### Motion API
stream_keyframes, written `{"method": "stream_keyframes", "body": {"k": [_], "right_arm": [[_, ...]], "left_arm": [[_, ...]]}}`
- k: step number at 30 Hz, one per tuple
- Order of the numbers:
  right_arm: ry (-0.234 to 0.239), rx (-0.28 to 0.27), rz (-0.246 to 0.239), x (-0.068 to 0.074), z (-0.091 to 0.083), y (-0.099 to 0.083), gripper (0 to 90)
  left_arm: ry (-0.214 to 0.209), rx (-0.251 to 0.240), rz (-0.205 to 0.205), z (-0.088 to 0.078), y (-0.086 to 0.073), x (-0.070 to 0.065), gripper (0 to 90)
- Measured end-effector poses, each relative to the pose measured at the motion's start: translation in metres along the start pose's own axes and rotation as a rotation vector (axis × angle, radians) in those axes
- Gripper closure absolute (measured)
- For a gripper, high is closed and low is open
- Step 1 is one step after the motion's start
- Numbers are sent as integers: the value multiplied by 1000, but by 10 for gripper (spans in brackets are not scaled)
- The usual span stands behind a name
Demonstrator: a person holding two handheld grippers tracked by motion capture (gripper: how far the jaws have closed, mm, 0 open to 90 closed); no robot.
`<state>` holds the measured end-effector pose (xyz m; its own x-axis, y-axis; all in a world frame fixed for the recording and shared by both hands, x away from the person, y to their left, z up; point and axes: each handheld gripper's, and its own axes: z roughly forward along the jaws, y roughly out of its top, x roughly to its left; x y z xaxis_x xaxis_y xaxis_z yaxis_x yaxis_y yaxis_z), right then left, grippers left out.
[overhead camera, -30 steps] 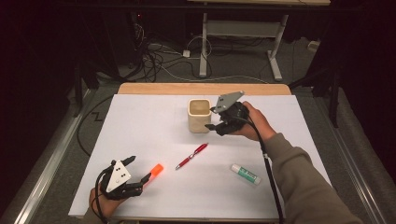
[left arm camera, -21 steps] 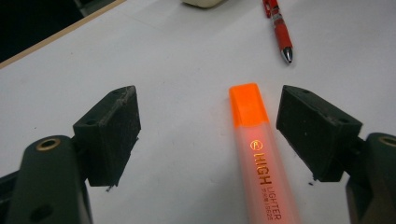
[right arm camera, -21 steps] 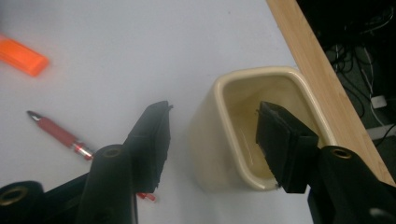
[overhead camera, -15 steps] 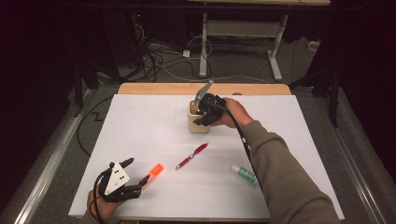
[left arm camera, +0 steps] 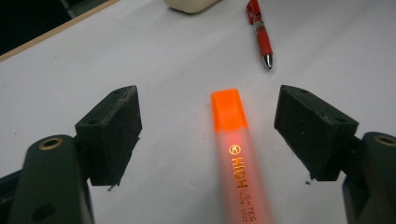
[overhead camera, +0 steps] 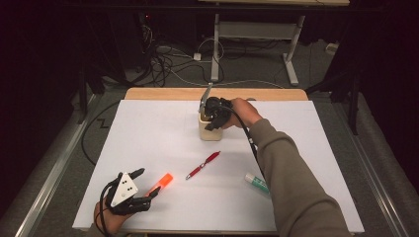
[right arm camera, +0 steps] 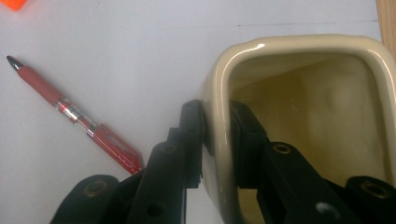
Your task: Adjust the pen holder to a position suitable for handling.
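Starting at the left, we see the left hand [overhead camera: 106, 217] cut off by the bottom edge of the high view, so little more than knuckles show under the left gripper [overhead camera: 142, 186]. Its jaws stand wide apart and hold nothing; in the left gripper view the orange highlighter [left arm camera: 236, 154] lies flat on the table [overhead camera: 148, 143] between them, touching neither, its near end blurred and cut off by the frame. Moving right, a red pen [overhead camera: 203, 165] lies on the white surface, apart from everything, with a small white-and-green tube [overhead camera: 256, 182] further right, partly hidden by the sleeve [overhead camera: 291, 182]. The right arm reaches forward across the table, the hand [overhead camera: 242, 112] behind the right gripper [right arm camera: 217, 140]. In the high view that gripper hides much of the cream cup [overhead camera: 209, 129], which stands near the table's far edge. The right gripper view shows its jaws closed on the cup's wall, one outside and one inside the rim. We cannot make out the cup's floor.
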<state>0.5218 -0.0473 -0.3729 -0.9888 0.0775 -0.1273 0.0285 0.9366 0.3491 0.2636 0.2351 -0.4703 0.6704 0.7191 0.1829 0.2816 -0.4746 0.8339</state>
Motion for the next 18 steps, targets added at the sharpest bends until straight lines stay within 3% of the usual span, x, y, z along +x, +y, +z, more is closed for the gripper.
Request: {"method": "stream_keyframes", "body": {"k": [2,4,9,18], "right_arm": [[4,-6,4,0,0,-1,795],[41,-25,-6,0,0,-2,824],[45,-38,-5,-1,-1,-4,828],[57,-28,-17,0,-3,-6,830]], "left_arm": [[0,2,2,0,0,0,225],[2,4,7,0,0,0,225],[4,-3,19,1,1,0,225],[-2,1,4,1,0,-1,225]]}}
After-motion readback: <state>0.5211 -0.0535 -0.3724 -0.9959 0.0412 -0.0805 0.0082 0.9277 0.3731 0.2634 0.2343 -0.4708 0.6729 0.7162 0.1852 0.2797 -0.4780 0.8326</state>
